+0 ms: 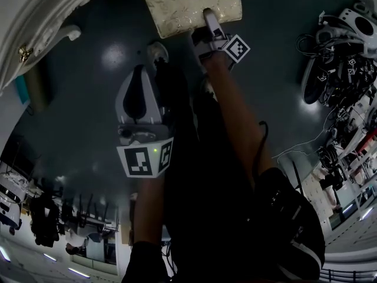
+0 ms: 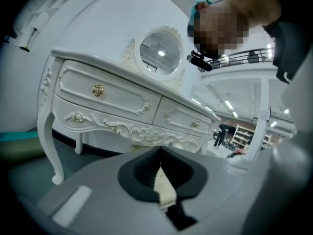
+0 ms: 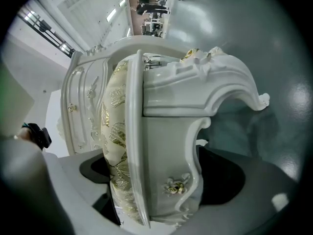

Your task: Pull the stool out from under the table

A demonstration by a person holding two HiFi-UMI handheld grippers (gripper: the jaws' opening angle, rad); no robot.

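Right hand-held gripper tight on stool edge (white table just beyond)

An oval mirror in a carved white frame stands upright. Far back, right of the mirror and lower, are shelves, a person in dark clothes and strip lights. A railing runs right of the mirror.

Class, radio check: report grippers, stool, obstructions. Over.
Left gripper shut, empty, held back. Right gripper clamped on stool seat edge. Stool clear of table top. Cables far right.
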